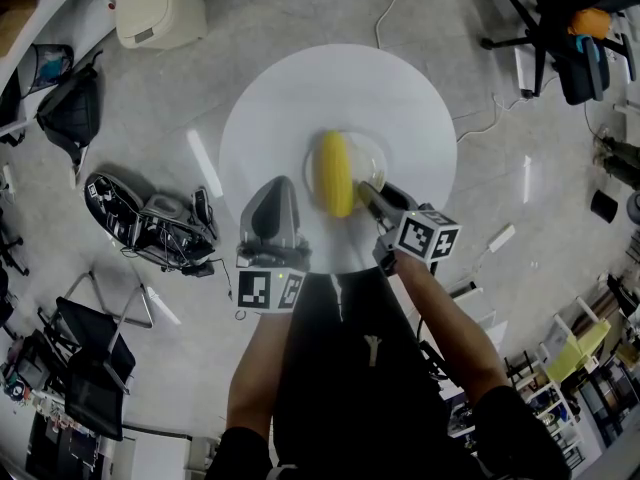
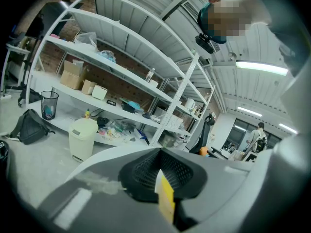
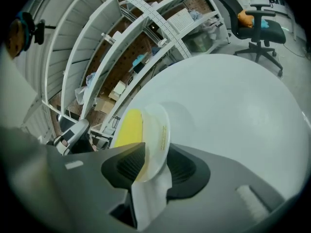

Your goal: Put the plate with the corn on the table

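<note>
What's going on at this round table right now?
A person stands at the white table with a gripper in each hand. The plate with the corn sits on the table. The right gripper has the plate's near rim between its open jaws. The left gripper, jaws together, is beside it and holds nothing.

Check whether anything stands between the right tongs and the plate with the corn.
Nothing visible does. The plate's rim already sits between the open right tongs, and the plate with the corn appears to rest on the table.
</note>
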A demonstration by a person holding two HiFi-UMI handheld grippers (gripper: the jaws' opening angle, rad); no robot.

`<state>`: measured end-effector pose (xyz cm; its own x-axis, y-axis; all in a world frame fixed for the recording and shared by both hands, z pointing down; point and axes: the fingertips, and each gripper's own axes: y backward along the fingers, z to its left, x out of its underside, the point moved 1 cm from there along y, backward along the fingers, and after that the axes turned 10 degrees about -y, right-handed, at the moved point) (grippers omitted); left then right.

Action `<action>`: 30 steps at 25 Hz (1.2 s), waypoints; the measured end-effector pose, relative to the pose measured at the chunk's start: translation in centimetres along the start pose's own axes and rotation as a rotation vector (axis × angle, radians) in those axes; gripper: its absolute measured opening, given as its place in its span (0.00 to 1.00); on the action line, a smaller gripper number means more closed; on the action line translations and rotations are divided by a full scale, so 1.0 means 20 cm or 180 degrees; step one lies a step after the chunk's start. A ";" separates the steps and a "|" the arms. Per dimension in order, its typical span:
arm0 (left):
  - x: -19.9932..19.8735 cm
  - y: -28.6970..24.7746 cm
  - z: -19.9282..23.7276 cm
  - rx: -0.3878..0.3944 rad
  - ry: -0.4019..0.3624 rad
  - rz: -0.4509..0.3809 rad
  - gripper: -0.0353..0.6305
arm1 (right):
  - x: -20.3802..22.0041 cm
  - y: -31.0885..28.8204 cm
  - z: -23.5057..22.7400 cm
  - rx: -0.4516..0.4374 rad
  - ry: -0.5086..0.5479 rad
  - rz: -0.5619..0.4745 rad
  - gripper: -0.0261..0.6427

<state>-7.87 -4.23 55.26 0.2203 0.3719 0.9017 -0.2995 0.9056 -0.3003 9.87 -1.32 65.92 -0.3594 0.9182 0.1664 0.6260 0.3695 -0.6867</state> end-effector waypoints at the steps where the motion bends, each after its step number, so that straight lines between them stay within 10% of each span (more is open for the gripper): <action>1: 0.00 0.00 0.00 0.0000 0.0001 0.0001 0.06 | 0.00 0.00 0.00 0.0009 0.0032 0.0008 0.27; 30: 0.03 0.04 -0.03 -0.0004 0.0013 -0.0016 0.06 | 0.01 0.05 -0.04 0.0082 0.0097 -0.0011 0.27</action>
<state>-7.50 -3.25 55.36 0.2257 0.3681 0.9019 -0.2972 0.9077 -0.2961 11.05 -0.65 65.82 -0.3401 0.9210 0.1901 0.6065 0.3693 -0.7041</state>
